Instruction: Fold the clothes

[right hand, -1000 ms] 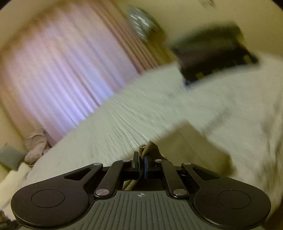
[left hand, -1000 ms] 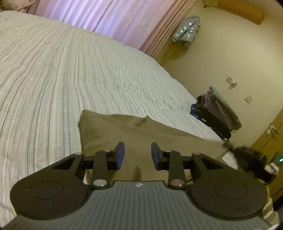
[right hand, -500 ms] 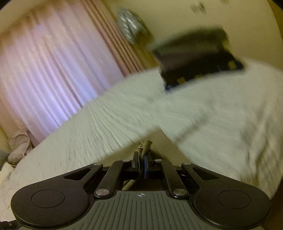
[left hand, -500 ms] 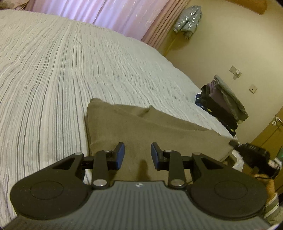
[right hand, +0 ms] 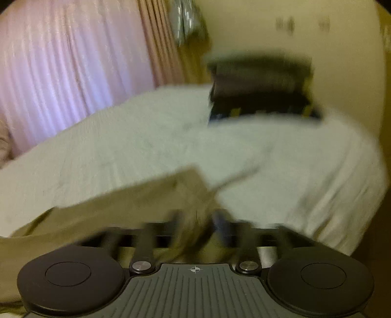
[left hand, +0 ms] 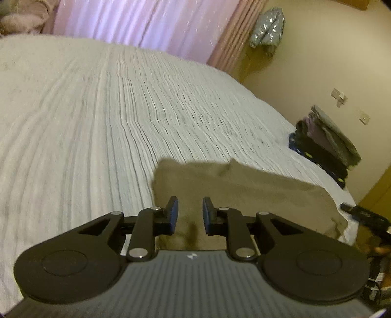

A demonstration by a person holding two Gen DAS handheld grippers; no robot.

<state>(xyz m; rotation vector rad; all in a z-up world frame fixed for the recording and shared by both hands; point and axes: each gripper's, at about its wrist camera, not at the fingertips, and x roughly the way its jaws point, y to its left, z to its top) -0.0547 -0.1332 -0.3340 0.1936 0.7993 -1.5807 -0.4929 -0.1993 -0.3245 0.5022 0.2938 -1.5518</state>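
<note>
left wrist view: the left gripper (left hand: 190, 211) hangs low over the near edge of the bed (left hand: 97, 122), pointing across it toward the pink curtains (left hand: 136, 22). its jaws are spread with nothing between them. directly under and ahead of the fingers lies the olive-brown garment (left hand: 244, 193), folded flat on the striped white bedspread. at the far right corner of the bed sits a stack of folded clothes (left hand: 325, 144), grey on top of darker pieces. the right gripper (left hand: 364, 215) shows as a dark shape just beside the garment's right edge.

right wrist view: heavily blurred. the right gripper (right hand: 198, 227) is low at the garment's (right hand: 117, 212) corner; its jaws seem parted with a fold of cloth between them, though i cannot tell for sure. the stack of folded clothes (right hand: 261, 88) sits beyond.
</note>
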